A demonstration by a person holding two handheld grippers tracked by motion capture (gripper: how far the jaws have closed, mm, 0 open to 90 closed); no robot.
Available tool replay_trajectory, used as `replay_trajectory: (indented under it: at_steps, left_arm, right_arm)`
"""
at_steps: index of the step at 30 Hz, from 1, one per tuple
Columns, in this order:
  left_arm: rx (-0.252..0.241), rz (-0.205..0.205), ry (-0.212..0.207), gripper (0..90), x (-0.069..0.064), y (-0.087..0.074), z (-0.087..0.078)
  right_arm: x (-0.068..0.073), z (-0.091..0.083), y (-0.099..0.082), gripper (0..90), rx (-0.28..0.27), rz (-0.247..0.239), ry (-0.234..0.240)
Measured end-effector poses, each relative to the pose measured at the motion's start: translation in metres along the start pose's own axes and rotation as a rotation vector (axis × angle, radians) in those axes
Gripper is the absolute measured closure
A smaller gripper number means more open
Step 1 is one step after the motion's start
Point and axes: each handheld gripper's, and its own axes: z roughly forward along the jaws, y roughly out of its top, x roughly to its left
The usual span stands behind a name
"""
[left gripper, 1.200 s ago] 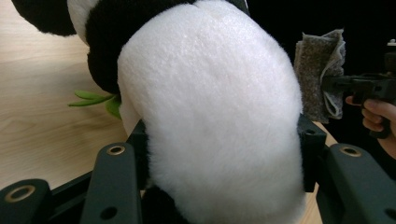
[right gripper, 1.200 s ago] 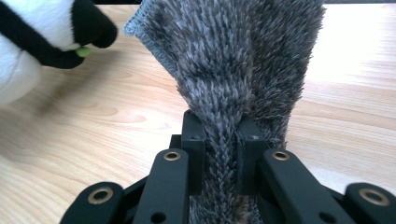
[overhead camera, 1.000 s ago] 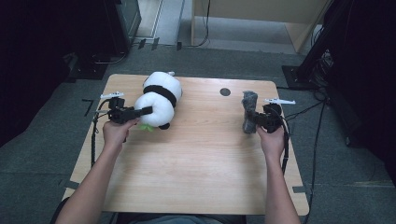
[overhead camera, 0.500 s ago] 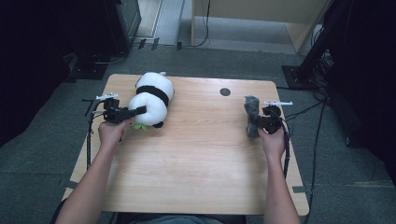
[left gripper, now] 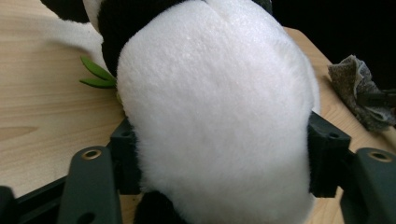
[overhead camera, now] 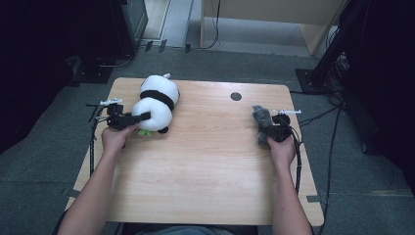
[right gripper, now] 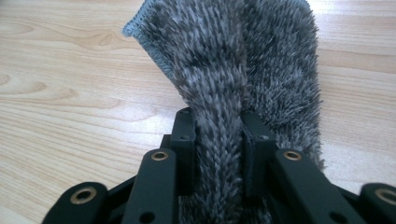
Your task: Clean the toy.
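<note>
Your left tongs (overhead camera: 145,116) have just been opening around the plush panda (overhead camera: 155,102) at left, right tongs (overhead camera: 263,132) loosening on the grey cloth (overhead camera: 261,117), both resting on the surface (overhead camera: 205,161) for set-down.

1 plush panda (overhead camera: 155,102), 1 grey cloth (overhead camera: 262,117).

A toy panda (overhead camera: 155,100) is laid at the far left of the wooden tabletop (overhead camera: 205,166). A grey cloth (overhead camera: 262,122) is seen at the right.
</note>
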Motion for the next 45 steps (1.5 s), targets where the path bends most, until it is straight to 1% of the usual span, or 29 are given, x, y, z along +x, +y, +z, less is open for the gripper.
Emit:
replay_trajectory:
  at_steps: [2,3,5,8,13,15,17,19,20,21,24,25,26,27,28,31,33,35,37,39,41,45]
  left_arm:
    - [0.008,0.006,0.014,23.6,0.000,0.002,0.001]
    - [0.008,0.006,0.014,21.0,0.000,0.002,0.001]
    - [0.001,0.033,0.022,18.6,0.000,0.002,0.001]
    - [0.002,0.043,0.017,16.3,0.000,0.003,0.001]
    - [0.018,0.054,0.012,14.4,-0.003,0.005,0.000]
    - [0.027,0.061,0.012,14.3,-0.003,0.005,-0.001]
    - [0.031,0.063,0.013,14.3,-0.004,0.006,-0.002]
    - [0.042,0.064,0.013,13.5,-0.005,0.007,-0.002]
    - [0.046,0.072,0.022,13.2,-0.006,0.008,-0.004]
    - [0.037,0.083,0.029,13.1,-0.007,0.009,-0.005]
    - [0.030,0.103,0.039,13.1,-0.011,0.012,-0.010]
    - [0.038,0.108,0.041,13.1,-0.012,0.013,-0.011]
    - [0.047,0.113,0.044,13.0,-0.013,0.013,-0.011]
    - [0.047,0.113,0.044,12.9,-0.013,0.013,-0.011]
    - [0.067,0.132,0.057,12.6,-0.015,0.014,-0.011]
    - [0.080,0.123,0.064,11.7,-0.018,0.017,-0.009]
    - [0.084,0.130,0.073,11.6,-0.019,0.017,-0.008]
    - [0.102,0.148,0.074,11.1,-0.018,0.016,-0.009]
    - [0.108,0.143,0.073,11.1,-0.017,0.016,-0.009]
    - [0.110,0.127,0.066,8.5,-0.017,0.016,-0.009]
    - [0.109,0.123,0.056,0.7,-0.018,0.017,-0.010]
    - [0.093,0.127,0.056,0.0,-0.021,0.019,-0.016]
  right_arm:
    - [0.000,0.002,-0.001,69.0,-0.004,-0.011,-0.002]
    - [0.000,0.002,-0.001,69.0,-0.004,-0.011,-0.002]
    - [0.000,0.004,-0.002,66.1,-0.005,-0.028,0.000]
    - [0.001,0.004,-0.002,61.4,-0.005,-0.037,0.000]
    - [0.001,0.003,-0.001,57.0,0.000,-0.046,0.008]
    - [0.001,0.002,-0.001,53.4,0.003,-0.037,0.013]
    - [0.001,0.001,0.000,50.0,0.001,-0.038,0.005]
    - [0.001,0.000,0.001,49.2,0.004,-0.039,0.013]
    - [0.001,-0.001,0.001,48.3,0.007,-0.046,0.008]
    - [0.001,-0.001,0.001,47.2,0.009,-0.050,0.004]
    - [0.003,-0.006,0.002,42.5,-0.005,-0.055,-0.012]
    - [0.002,-0.007,0.003,41.3,-0.014,-0.059,-0.012]
    - [0.002,-0.009,0.004,40.9,-0.017,-0.054,-0.001]
    - [0.003,-0.010,0.004,40.5,-0.020,-0.051,0.004]
    - [0.003,-0.011,0.004,39.3,-0.020,-0.054,0.007]
    - [0.005,-0.014,0.005,39.2,-0.013,-0.058,0.028]
    - [0.008,-0.015,0.005,39.2,-0.007,-0.069,0.028]
    - [0.010,-0.015,0.006,39.2,-0.002,-0.083,0.025]
    - [0.014,-0.017,0.006,39.2,-0.004,-0.095,0.024]
    - [0.017,-0.018,0.007,39.2,-0.014,-0.107,0.022]
    - [0.019,-0.020,0.008,39.2,-0.020,-0.111,0.030]
    - [0.025,-0.022,0.008,38.2,-0.012,-0.126,0.042]
